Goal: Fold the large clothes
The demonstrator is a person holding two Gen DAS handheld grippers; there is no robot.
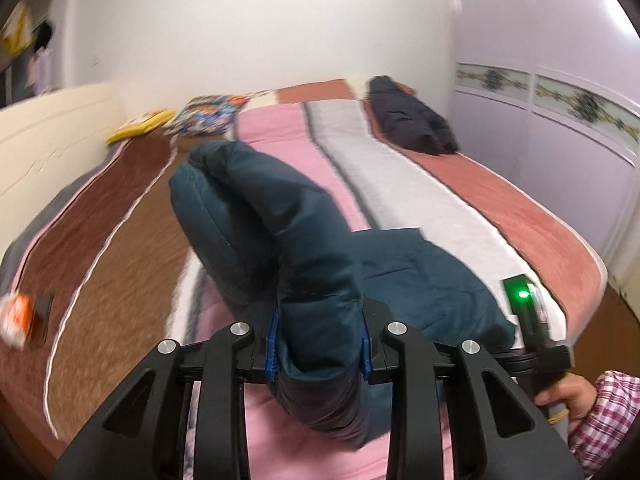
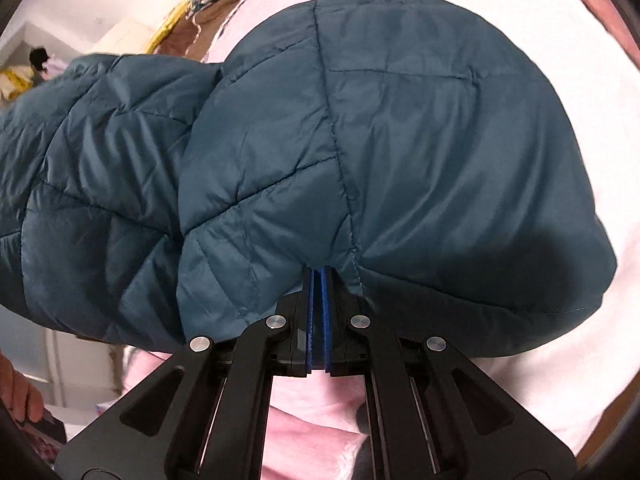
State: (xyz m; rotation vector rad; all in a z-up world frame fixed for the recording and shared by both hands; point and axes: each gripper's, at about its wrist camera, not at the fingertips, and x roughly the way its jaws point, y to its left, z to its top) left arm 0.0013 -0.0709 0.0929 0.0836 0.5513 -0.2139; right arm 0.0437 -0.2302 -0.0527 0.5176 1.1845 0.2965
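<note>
Holding a teal puffer jacket (image 2: 380,140) in both claws above the bed (image 1: 420,184).

The left claw (image 1: 320,344) is closed on a thick bunched roll of the jacket, which rises in front of it; the right claw (image 2: 319,320) pinches a thin seam edge, its blue pads (image 2: 326,320) almost touching. In my judgement the slippery padded fabric can slide out of the right claw, because so little cloth is between the pads. The heavy part hanging to the left of the right claw can also pull the fold crooked when it is laid down.

Jacket (image 1: 420,280) on bed (image 1: 400,168) — near edge
</note>
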